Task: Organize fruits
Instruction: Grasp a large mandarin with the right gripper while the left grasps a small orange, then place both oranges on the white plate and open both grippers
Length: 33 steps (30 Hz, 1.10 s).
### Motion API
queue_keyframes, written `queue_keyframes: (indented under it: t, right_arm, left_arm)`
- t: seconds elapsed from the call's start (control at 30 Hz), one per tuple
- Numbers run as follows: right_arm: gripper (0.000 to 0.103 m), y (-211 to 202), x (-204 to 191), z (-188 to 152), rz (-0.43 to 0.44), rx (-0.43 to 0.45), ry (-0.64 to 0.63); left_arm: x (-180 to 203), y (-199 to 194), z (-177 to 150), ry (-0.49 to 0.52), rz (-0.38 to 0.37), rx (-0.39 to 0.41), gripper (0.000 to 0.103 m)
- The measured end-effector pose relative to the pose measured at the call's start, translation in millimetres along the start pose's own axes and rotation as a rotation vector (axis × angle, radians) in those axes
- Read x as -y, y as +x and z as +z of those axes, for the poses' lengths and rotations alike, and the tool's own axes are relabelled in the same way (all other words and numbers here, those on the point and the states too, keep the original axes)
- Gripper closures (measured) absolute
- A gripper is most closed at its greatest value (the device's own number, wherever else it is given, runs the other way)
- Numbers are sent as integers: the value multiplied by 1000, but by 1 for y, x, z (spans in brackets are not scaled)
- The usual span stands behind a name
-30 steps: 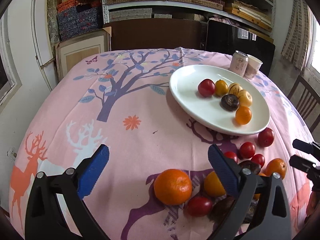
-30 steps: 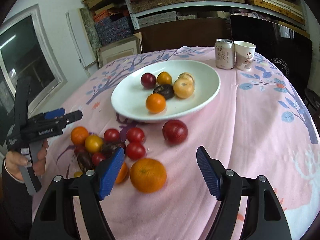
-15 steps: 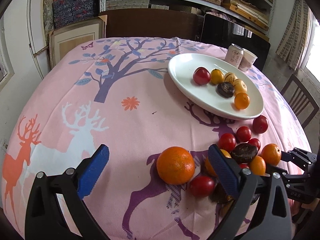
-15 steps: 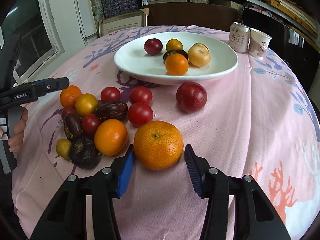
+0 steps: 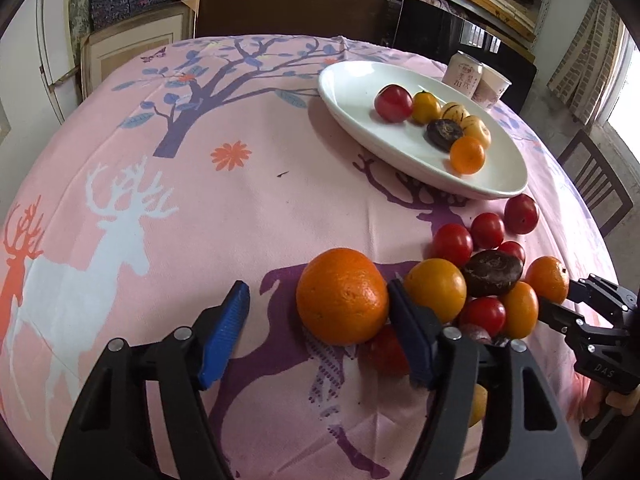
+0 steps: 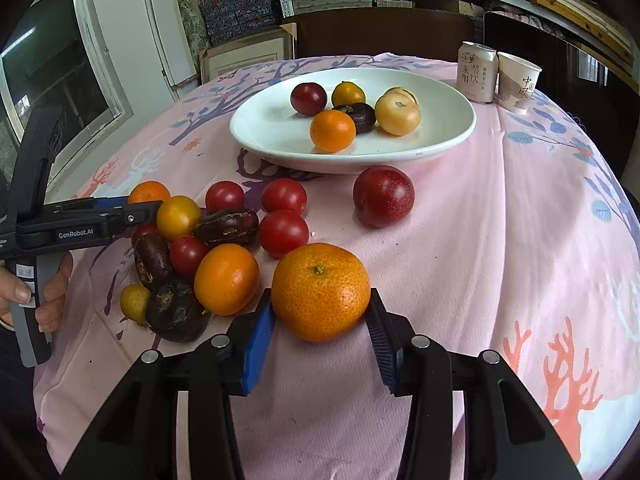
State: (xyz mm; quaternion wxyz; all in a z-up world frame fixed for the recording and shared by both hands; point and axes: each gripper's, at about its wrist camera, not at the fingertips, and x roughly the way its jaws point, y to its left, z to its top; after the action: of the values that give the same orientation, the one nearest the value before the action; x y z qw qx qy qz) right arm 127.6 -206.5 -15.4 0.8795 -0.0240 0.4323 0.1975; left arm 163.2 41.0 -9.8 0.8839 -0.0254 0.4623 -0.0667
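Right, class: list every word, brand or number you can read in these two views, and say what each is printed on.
"GenRobot.AI": on the side of the left tongs, right wrist view.
"DAS": on the body of the right tongs, left wrist view.
"中国风": on the paper cup; the last character is unclear.
Chinese characters on the can: too blurred to read.
Handwritten number on a white sticker on the left handle: illegible.

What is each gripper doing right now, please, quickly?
Left gripper: open, one pad against an orange, not gripping it.
Right gripper: shut on the big orange, which rests on the tablecloth.
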Motion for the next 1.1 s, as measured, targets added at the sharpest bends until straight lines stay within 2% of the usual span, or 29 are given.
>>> queue_keyframes:
  t: [0.1,0.27,0.47,0.6,0.73,0.9,1.0,1.1]
  right_arm:
    - [57,-1,1,0,-1,4,5]
    - [57,-15,3,3,-9,74,16]
    - [57,-55,6,14,-66,277,54]
    - [57,-83,1,30,-97,400,54]
    - [57,-87,-6,64,-90,435,24]
    - [57,-45,-8,98,-71,365,18]
    - [57,-14,4,108,-77,308,71]
    - [57,11,21,109,-69,256,146]
  left_arm:
    - [2,1,1,-4,-39,1,60]
    - [-2,-6,5,-52,-58,12,61]
    - [17,-63,15,-14,-53,235,61]
    - [37,-86,33,11,-79,319,61]
    - [55,-73,67,13,-121,305,61]
    - [57,-15,105,-76,-112,206,61]
    - [55,14,113,-104,-91,148,61]
    - [54,32,113,-113,-70,123,60]
